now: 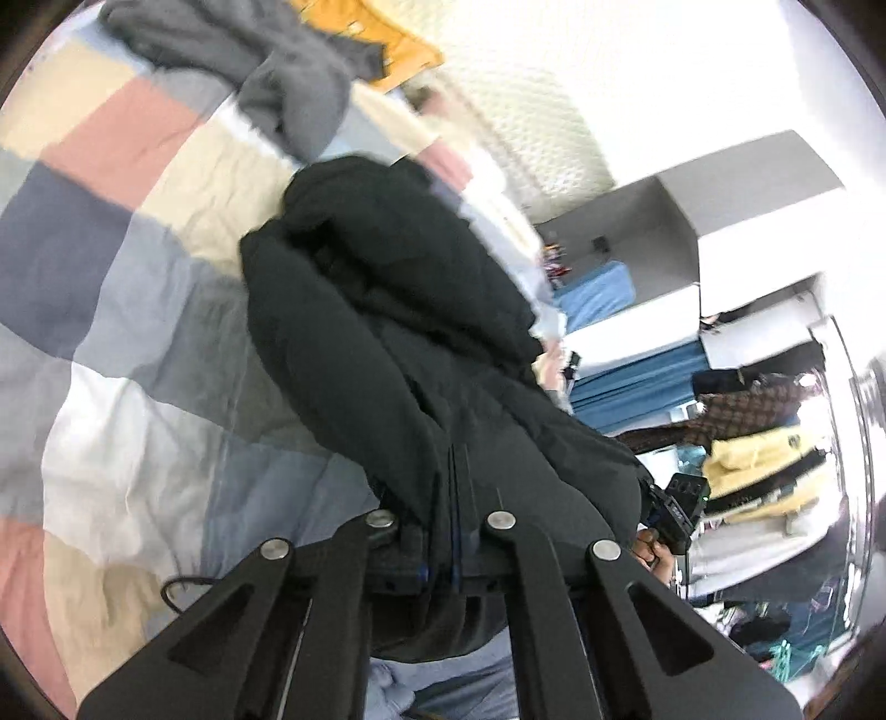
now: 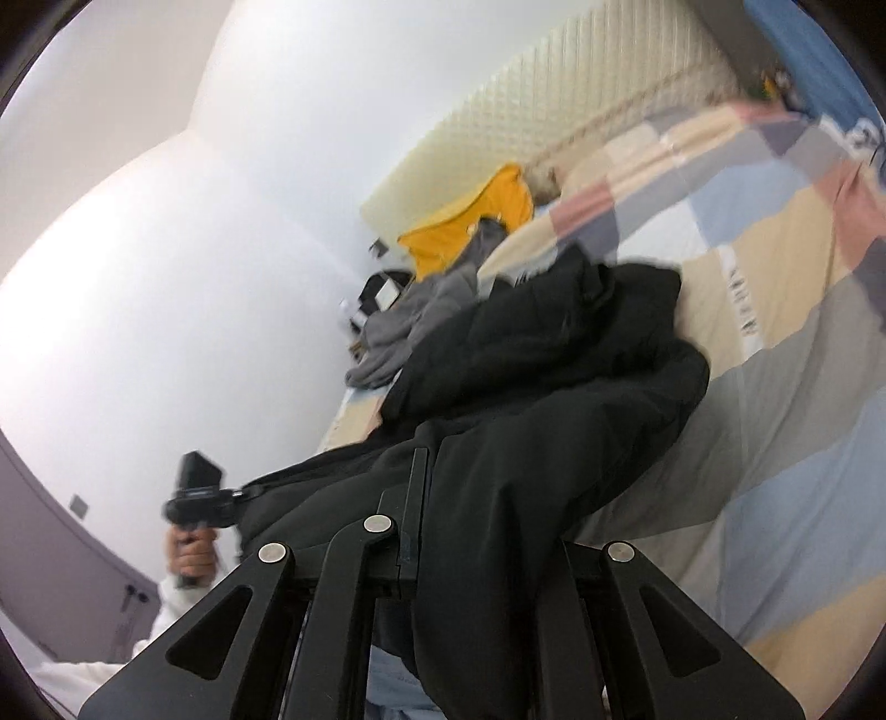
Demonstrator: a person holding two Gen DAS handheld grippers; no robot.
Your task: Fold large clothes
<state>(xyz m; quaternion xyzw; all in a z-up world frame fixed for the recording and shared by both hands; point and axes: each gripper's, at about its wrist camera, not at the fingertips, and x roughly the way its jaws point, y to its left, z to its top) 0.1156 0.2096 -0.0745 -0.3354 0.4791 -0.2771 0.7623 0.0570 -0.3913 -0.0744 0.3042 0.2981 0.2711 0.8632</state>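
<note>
A large black jacket (image 1: 398,310) hangs lifted off the patchwork bedspread (image 1: 111,288), its far end still bunched on the bed. My left gripper (image 1: 458,471) is shut on a fold of its near edge. In the right wrist view the same jacket (image 2: 554,376) drapes over my right gripper (image 2: 429,471), which is shut on the cloth; one finger is hidden under the fabric. A hand (image 2: 191,554) holds the left gripper at the jacket's left end, with the hem stretched between the two grippers.
A grey garment (image 1: 266,72) and a yellow one (image 1: 387,50) lie crumpled near the cream quilted headboard (image 2: 581,83). White shelves with stacked clothes (image 1: 764,454) stand to the right of the bed. A white wall (image 2: 166,249) borders the left side.
</note>
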